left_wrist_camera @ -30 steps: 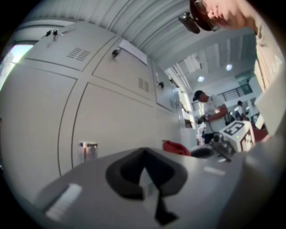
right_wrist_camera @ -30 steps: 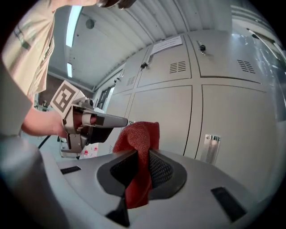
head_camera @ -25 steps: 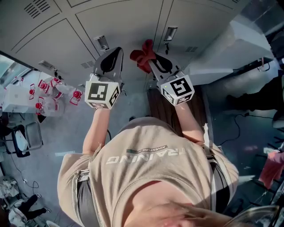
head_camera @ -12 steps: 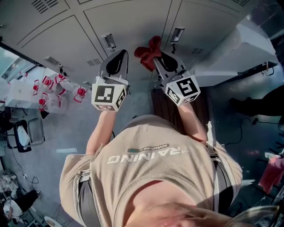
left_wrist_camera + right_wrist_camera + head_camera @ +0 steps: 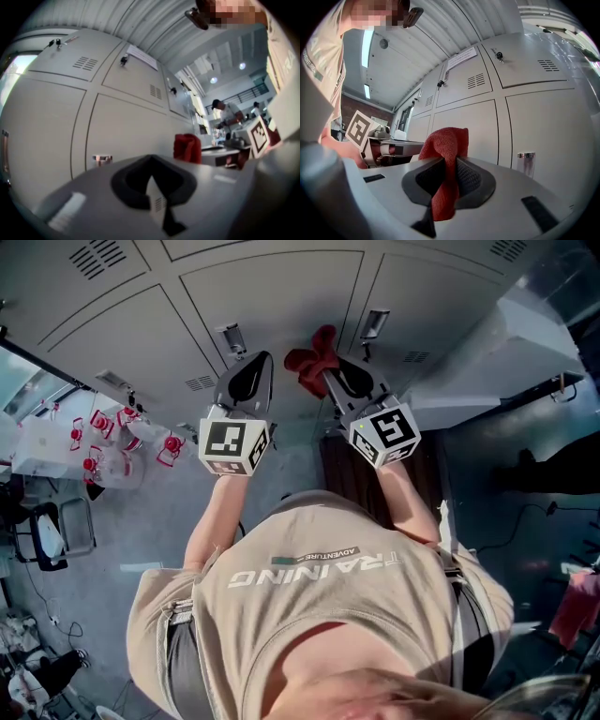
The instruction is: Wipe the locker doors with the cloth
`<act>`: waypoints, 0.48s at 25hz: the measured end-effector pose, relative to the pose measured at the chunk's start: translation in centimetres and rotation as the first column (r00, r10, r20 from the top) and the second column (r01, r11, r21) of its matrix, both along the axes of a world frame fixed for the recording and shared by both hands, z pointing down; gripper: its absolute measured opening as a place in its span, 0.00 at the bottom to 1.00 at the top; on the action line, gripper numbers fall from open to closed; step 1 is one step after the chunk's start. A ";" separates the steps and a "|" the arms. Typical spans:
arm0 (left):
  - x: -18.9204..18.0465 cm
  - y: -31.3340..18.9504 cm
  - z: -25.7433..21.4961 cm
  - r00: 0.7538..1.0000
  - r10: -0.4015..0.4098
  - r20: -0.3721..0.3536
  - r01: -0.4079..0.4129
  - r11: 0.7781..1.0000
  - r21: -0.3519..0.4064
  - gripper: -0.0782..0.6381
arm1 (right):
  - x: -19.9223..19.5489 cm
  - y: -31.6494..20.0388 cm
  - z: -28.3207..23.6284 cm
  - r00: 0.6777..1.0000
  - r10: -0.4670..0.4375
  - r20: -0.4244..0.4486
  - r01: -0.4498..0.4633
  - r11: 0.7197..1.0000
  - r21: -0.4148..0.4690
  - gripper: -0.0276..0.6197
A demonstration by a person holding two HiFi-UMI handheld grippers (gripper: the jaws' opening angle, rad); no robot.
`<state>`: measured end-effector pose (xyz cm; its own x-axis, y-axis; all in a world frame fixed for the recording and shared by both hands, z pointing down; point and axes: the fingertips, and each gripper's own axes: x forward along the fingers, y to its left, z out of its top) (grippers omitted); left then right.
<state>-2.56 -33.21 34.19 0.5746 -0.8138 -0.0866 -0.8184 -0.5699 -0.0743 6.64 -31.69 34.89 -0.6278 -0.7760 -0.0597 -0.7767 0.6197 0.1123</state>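
**Cloth (image 5: 445, 143) clamped in right gripper (image 5: 447, 176), up by locker doors (image 5: 272, 296)**

Locker doors, pale grey, fill the top of the head view: several panels w/ dark seams btwn them. Person's beige shirt (image 5: 319, 596) takes the lower half. Left forearm (image 5: 208, 521) & right forearm (image 5: 401, 507) both reach fwd from the torso, bare, roughly parallel, marker cubes facing the head cam. Grippers sit side by side, near each other, not touching, both aimed at the doors.

Right gripper: jaws closed onto the red cloth, kept apart only by its thickness. Cloth runs down thru the slot btwn the pads & bunches in a fold beyond the tips. In the head view that bunch lies over the seam btwn two doors, btwn two metal latches (image 5: 230, 337); contact w/ the door can't be told.

Left gripper (image 5: 152, 187): jaws a thin slit apart, nothing in them, door showing thru the gap. It points at the panel just left of the cloth, near a small vent (image 5: 199, 382).

Red-capped bottles (image 5: 122, 437) cluster far left, well apart from both grippers.
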 end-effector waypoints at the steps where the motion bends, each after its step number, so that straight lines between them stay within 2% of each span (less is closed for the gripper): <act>1: 0.0 -0.2 0.0 1.000 -0.001 0.001 0.001 1.000 -0.001 0.12 | 0.1 -0.1 0.1 1.000 0.003 -0.001 -0.003 1.000 0.000 0.10; 12: 0.3 -2.1 0.7 1.000 0.005 -0.016 -0.006 1.000 -0.022 0.12 | 0.6 -1.6 0.4 1.000 0.022 0.000 -0.022 1.000 -0.012 0.10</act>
